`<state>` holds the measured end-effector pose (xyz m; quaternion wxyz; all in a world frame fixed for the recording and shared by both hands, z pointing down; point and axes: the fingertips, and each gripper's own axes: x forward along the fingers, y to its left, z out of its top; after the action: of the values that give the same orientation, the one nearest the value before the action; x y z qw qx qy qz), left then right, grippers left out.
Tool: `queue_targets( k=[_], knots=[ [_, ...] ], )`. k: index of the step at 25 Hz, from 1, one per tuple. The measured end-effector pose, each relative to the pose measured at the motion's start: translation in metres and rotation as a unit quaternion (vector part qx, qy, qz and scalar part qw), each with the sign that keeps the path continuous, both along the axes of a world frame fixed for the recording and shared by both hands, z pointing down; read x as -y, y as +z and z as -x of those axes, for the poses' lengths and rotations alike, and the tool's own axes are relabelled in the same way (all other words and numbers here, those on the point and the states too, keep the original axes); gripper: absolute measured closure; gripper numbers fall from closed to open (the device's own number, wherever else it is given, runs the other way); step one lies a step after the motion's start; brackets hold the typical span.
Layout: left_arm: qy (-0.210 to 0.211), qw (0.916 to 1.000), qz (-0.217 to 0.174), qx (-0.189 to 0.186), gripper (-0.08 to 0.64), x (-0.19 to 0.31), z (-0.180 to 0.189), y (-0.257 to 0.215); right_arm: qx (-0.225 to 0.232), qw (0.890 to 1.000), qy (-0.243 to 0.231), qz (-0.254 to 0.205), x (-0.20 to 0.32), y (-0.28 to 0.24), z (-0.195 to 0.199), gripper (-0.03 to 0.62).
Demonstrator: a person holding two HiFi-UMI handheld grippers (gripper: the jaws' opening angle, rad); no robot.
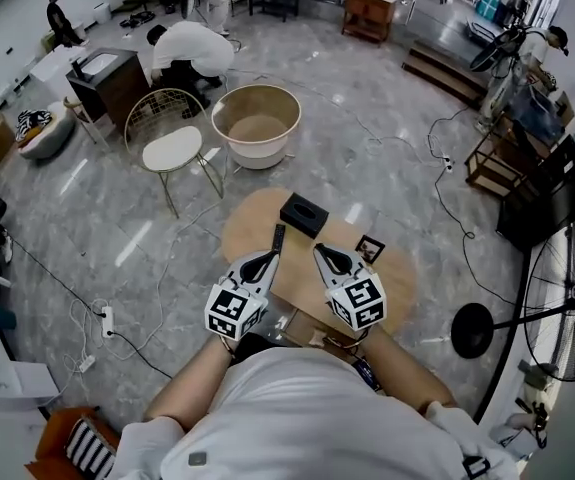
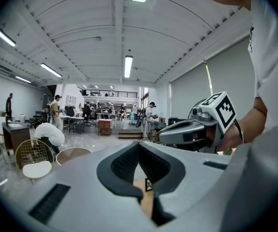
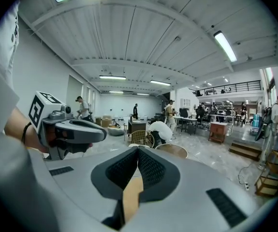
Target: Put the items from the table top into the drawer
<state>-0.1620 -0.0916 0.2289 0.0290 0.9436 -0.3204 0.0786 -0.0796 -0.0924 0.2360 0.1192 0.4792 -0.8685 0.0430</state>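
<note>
- The left tongs are over the near left part of a round pale wooden surface. Their jaws are closed together and nothing is between them.
- The right tongs are over the near right part of the surface, pressed shut and empty. In the right gripper view only wooden top shows through the gap below the pads.
- The two tongs sit side by side, near each other, both pointing toward the far side.
- A slim black bar shaped like a remote control lies on the surface just beyond the tip of the left tongs. It runs from far to near. I cannot tell whether the tip touches it.
- A black rectangular box stands at the far edge of the surface. It is beyond both tongs, roughly between their lines, and apart from each.
- A small square black-framed card lies flat just right of the right tongs, near their tip.
</note>
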Motion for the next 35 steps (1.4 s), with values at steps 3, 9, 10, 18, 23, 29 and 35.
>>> queue_targets(
  k=[3, 9, 10, 18, 23, 29, 35],
  knots=[
    [0.007, 1.0, 0.005, 0.001, 0.551, 0.011, -0.007, 0.004, 0.003, 1.0, 0.009, 0.004, 0.009, 0.003, -0.007, 0.565],
    [0.025, 0.9996, 0.013, -0.001, 0.551, 0.051, -0.012, 0.017, 0.008, 0.999, 0.037, 0.02, 0.038, 0.019, -0.016, 0.565],
    [0.029, 0.9995, 0.014, -0.001, 0.551, 0.061, -0.012, 0.018, 0.009, 0.999, 0.044, 0.024, 0.047, 0.023, -0.016, 0.565],
    [0.068, 0.9971, 0.03, 0.01, 0.551, 0.131, -0.004, 0.035, 0.022, 0.993, 0.096, 0.057, 0.11, 0.045, -0.013, 0.563],
    [0.085, 0.995, 0.048, 0.021, 0.551, 0.178, 0.007, 0.049, 0.028, 0.989, 0.121, 0.086, 0.155, 0.066, -0.005, 0.561],
    [0.097, 0.9912, 0.08, 0.039, 0.551, 0.237, 0.026, 0.089, 0.042, 0.979, 0.151, 0.131, 0.21, 0.113, 0.004, 0.51],
    [0.11, 0.9867, 0.105, 0.057, 0.551, 0.283, 0.031, 0.137, 0.051, 0.968, 0.179, 0.169, 0.252, 0.168, 0.007, 0.438]
  ],
)
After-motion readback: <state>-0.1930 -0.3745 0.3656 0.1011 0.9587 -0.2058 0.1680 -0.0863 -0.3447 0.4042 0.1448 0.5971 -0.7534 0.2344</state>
